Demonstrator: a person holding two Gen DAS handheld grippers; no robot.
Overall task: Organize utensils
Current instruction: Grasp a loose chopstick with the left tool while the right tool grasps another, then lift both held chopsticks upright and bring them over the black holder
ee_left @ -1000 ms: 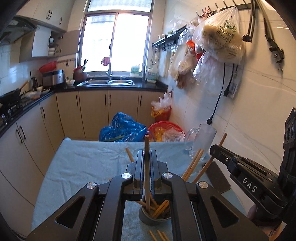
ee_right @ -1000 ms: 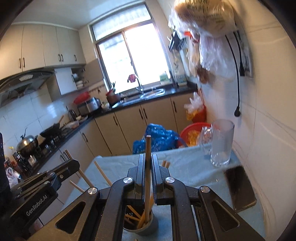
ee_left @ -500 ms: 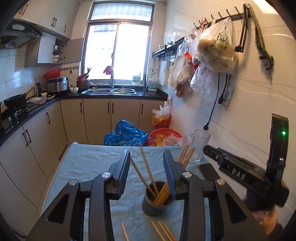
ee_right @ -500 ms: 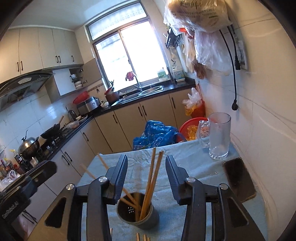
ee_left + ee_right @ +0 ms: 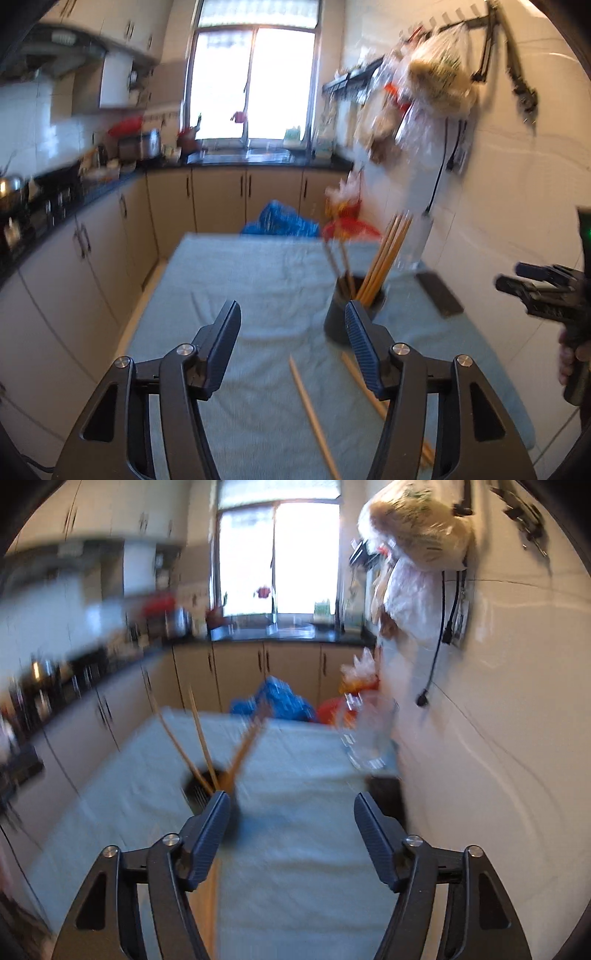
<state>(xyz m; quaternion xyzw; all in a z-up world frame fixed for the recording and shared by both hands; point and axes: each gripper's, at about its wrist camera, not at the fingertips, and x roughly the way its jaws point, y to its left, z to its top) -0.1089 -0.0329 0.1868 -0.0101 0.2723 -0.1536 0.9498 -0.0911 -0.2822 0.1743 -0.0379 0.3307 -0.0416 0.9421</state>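
A dark round utensil cup (image 5: 338,319) stands on the light blue table cloth (image 5: 258,280) with several wooden chopsticks (image 5: 384,254) leaning in it. It also shows in the right wrist view (image 5: 201,788), blurred, just beyond the left finger. My left gripper (image 5: 291,339) is open and empty, to the left of and nearer than the cup. My right gripper (image 5: 291,825) is open and empty over the cloth, right of the cup. Loose chopsticks (image 5: 312,410) lie on the cloth between the left gripper's fingers. The right gripper (image 5: 546,291) also shows at the far right of the left wrist view.
A glass mug (image 5: 369,734) and a dark phone (image 5: 439,295) sit on the table by the tiled wall on the right. Kitchen cabinets (image 5: 218,199) run along the left and back. Blue bags (image 5: 280,221) and a red basket (image 5: 351,227) lie beyond the table's far edge.
Both grippers held a chopstick over the cup, then opened and let them drop in. Both have since pulled back and spread apart; the views are blurred with motion.
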